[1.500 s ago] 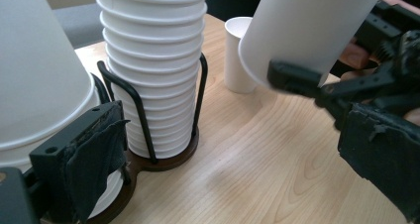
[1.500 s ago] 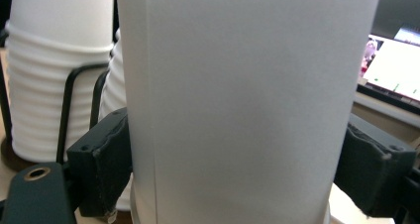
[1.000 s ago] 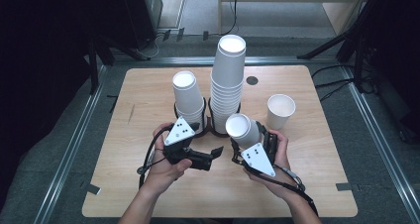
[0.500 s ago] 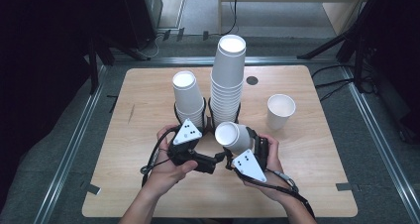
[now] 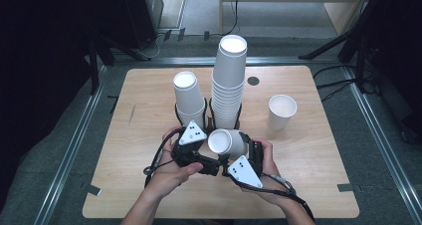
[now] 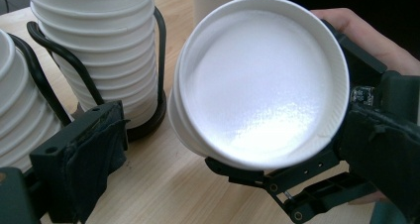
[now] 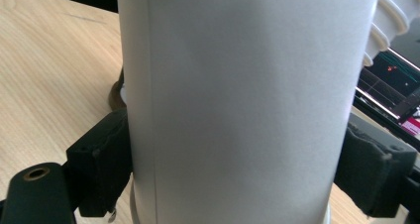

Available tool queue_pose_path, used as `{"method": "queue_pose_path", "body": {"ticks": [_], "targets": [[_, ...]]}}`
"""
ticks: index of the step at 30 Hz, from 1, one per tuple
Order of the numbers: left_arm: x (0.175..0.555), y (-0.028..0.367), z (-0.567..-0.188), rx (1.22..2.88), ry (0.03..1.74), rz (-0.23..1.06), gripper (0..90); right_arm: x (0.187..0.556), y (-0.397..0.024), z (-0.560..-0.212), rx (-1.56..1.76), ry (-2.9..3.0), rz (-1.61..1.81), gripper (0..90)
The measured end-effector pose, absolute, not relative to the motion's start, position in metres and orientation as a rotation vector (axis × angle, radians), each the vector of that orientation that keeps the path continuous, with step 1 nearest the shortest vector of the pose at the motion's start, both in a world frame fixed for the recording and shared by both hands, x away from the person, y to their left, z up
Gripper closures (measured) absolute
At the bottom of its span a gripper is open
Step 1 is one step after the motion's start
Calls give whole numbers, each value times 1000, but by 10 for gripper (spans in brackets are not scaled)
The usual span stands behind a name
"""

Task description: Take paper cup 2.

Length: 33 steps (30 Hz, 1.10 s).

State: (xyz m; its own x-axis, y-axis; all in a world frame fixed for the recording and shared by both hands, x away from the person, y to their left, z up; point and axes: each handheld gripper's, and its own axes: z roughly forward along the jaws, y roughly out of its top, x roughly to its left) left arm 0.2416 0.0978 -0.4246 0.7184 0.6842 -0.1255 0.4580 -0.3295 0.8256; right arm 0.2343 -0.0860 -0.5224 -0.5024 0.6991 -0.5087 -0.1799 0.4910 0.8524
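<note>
My right gripper (image 5: 238, 145) is shut on a white paper cup (image 5: 221, 141) that lies tilted, its mouth turned toward my left gripper (image 5: 211, 159). In the right gripper view both pads (image 7: 106, 159) press the cup's wall (image 7: 242, 100). The left gripper view looks into the cup's mouth (image 6: 262, 80), where a second rim shows nested just behind the first. My left gripper (image 6: 233, 135) is open, its jaws standing either side of that rim; the left pad (image 6: 94, 149) is clear of it.
On the wooden table (image 5: 318, 185), a tall stack of cups (image 5: 228, 85) and a shorter stack (image 5: 188, 98) stand in black wire holders just beyond my hands. A single upright cup (image 5: 281, 111) stands to the right. A dark round hole (image 5: 253, 80) marks the far side.
My right gripper has carried the cup left and nearer to me, up to the left gripper, tilting its mouth that way. The left hand has barely moved.
</note>
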Motion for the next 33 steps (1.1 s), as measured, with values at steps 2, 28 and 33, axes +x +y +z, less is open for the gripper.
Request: {"method": "queue_pose_path", "body": {"ticks": [2, 28, 33], "targets": [[241, 96, -425, 1995, 867, 311, 0, 233, -85, -523, 427, 1790, 1162, 128], [237, 88, -429, 2043, 864, 350, 47, 228, -80, -523, 361, 1798, 1184, 126], [237, 87, -429, 2036, 872, 349, 55, 227, -80, -524, 350, 1800, 1181, 126]]}}
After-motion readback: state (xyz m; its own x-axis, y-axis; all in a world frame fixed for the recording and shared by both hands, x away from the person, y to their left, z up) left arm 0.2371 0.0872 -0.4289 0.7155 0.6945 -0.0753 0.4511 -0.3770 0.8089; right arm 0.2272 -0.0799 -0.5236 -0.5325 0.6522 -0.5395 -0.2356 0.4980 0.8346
